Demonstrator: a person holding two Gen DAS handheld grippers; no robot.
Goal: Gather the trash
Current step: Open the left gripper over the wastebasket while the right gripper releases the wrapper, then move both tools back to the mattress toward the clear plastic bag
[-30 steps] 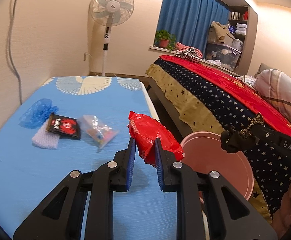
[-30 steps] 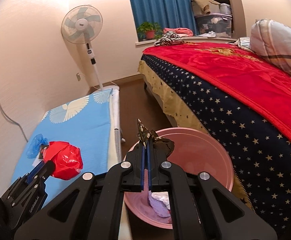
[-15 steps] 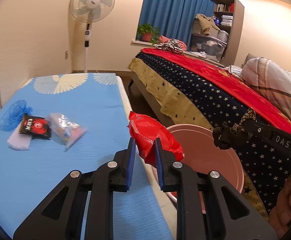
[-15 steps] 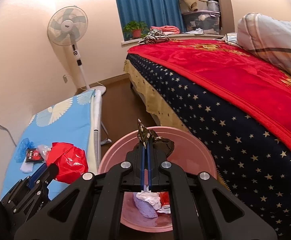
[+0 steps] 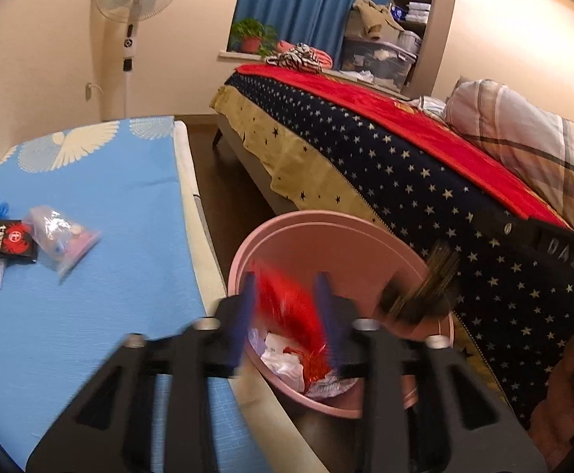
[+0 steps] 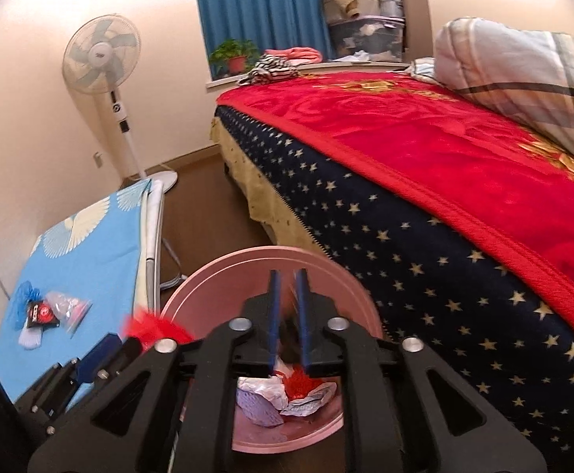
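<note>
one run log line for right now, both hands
phase: drop trash | left gripper: jaws opening, red bag between | right gripper: jaws opening over pink bin | left: wrappers

Both grippers are now hanging over the pink bin [image 5: 328, 236], having swung across from the blue mat [image 5: 89, 197]. The left gripper [image 5: 287, 315] is opening and the red bag [image 5: 290, 307] is streaking down between its jaws. The right gripper [image 6: 288, 315] is opening too, its dark wrapper [image 5: 421, 287] blurring as it is dropping.
</note>
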